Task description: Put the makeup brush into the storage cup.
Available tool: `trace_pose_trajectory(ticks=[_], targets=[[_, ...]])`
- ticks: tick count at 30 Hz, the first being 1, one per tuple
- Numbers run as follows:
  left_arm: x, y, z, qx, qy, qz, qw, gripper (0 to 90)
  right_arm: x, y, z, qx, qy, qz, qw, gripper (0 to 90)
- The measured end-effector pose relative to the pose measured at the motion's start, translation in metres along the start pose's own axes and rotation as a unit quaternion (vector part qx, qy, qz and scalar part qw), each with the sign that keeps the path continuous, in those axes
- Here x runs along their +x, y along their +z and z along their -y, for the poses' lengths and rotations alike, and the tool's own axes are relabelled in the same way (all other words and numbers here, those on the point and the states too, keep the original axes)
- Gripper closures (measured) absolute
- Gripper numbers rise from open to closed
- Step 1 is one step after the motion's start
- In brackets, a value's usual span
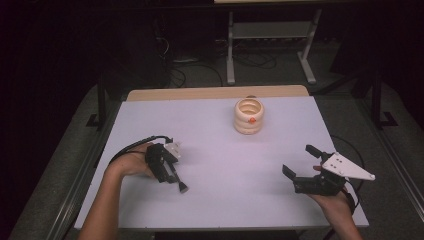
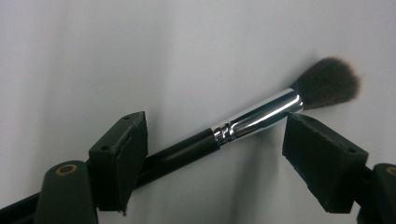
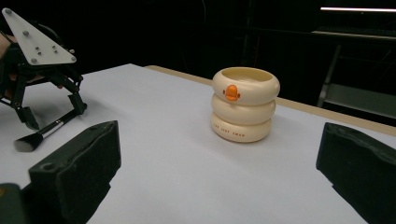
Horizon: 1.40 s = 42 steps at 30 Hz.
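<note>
1. Left gripper [image 1: 176,176] — held in the person's left hand [image 1: 132,161], low over the white table [image 1: 210,200] and tilted down toward it. In the left gripper view its jaws stand apart, released, with one on each side of the brush and a gap showing at the silver collar.
2. Brush [image 2: 252,119] — a make-up brush with a black handle, silver collar and dark soft bristles. It lies on the table between the left gripper's jaws; the handle runs close past one jaw, and the bristle end points beyond the jaw tips. In the high view the bristles [image 1: 183,188] sit just past those tips.
3. Right gripper [image 1: 299,162] — held in the person's right hand [image 1: 334,199], well apart from the left gripper across the table. Its jaws are spread wide, with nothing between them.
4. Cream holder [image 3: 244,103] — three stacked rings with an orange mark on the top ring, open at the top. It stands upright on the table, straight ahead of the right gripper's jaws, well beyond them.
</note>
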State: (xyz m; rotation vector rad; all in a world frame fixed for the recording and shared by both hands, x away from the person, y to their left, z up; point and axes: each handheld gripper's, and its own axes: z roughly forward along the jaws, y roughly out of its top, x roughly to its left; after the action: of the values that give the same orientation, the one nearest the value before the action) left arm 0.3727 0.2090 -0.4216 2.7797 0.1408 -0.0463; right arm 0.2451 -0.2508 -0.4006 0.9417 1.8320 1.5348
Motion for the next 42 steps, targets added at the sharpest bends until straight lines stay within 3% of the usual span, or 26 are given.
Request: trace_pose_trajectory(ticks=[7,24,42], targets=[[0.0001,0.0009,-0.0006,0.006,0.001,-0.006,1.0,26.3,-0.0003,0.0001,0.0,-0.001,0.002,0.0,1.0,0.0],[0.0001,-0.0024,-0.0008,0.002,0.01,-0.011,0.9999,49.0,0.0,0.0016,0.0005,0.0,0.004,0.0,1.0,0.0],[-0.0004,-0.0044,-0.001,0.009,-0.005,-0.009,0.9999,70.0,-0.0006,0.0006,0.0004,0.0,0.004,0.0,1.0,0.0]])
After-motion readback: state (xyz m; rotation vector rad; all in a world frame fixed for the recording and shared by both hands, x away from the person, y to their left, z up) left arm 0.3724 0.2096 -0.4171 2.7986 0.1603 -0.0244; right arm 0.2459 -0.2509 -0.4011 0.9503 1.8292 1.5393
